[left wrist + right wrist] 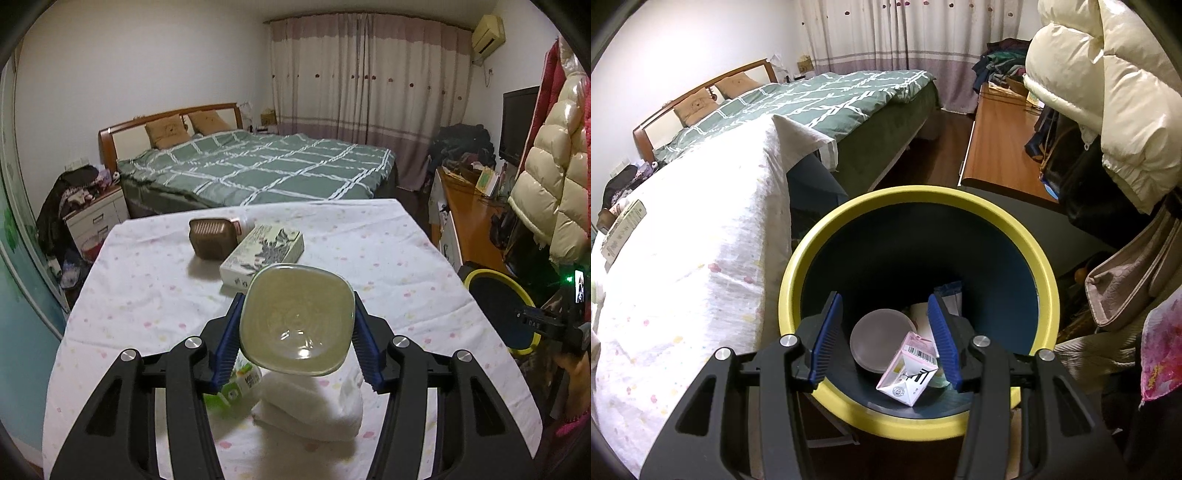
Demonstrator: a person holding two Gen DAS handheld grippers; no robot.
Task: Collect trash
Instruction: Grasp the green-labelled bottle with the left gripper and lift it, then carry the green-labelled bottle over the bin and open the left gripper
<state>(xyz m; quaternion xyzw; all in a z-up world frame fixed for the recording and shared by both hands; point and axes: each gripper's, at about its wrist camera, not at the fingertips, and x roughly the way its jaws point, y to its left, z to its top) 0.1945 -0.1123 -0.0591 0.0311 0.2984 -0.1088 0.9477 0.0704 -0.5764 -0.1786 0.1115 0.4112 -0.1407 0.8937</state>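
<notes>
My left gripper (297, 299) is shut on a clear, squarish plastic cup (295, 325), its blue pads pressing both sides, and holds it above the cloth-covered table (147, 295). Under it lie a green-and-white carton (236, 387) and a folded white cloth (310, 406). Farther back are a brown bottle (212, 238) on its side and a printed box (262, 253). My right gripper (884, 297) hangs open over the yellow-rimmed dark bin (916, 194). Down inside the bin lie a pink carton (908, 369) and a round translucent piece (881, 339).
The bin (480, 273) stands off the table's right edge. A wooden desk (997, 140) and a hanging cream puffer coat (1108, 92) are close on the right. A bed with a green quilt (258, 166) lies beyond the table.
</notes>
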